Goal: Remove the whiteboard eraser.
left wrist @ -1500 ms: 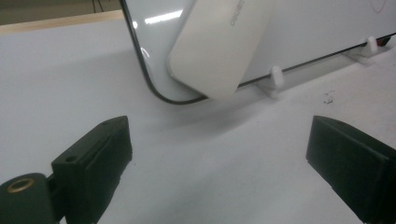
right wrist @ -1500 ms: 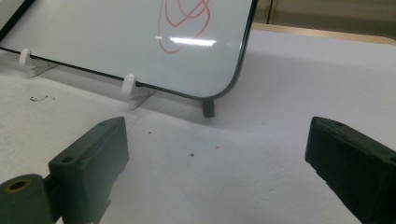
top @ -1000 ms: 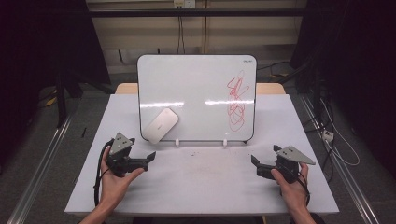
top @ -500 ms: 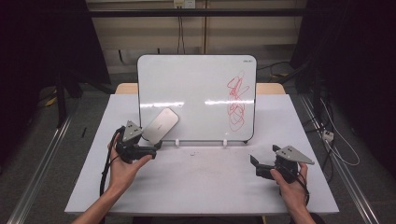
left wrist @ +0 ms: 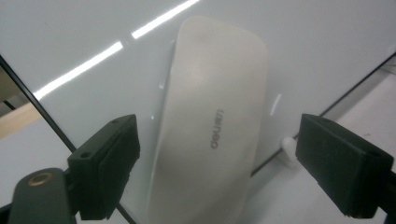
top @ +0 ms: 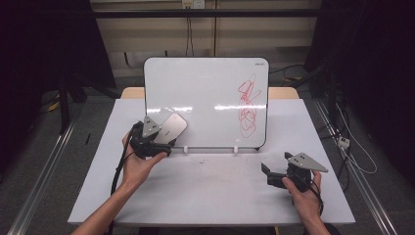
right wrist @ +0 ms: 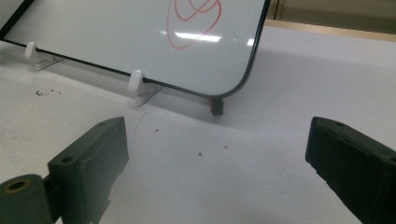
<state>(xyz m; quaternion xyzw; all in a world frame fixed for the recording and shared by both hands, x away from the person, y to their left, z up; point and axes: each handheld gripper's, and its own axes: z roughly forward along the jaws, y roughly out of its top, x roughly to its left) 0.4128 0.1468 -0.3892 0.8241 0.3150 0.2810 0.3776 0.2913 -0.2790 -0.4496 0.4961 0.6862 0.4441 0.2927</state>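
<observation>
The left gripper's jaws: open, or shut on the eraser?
Open. The left gripper jaws, just closing, stand apart either side of the eraser, not pressing it.

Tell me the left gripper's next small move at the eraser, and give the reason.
Probably ease the left gripper a little further forward, then close on the eraser. Its jaws have just been closing, yet both pads stand clear of the eraser's sides. The eraser sits on the whiteboard, whose red scribble remains unwiped.
</observation>
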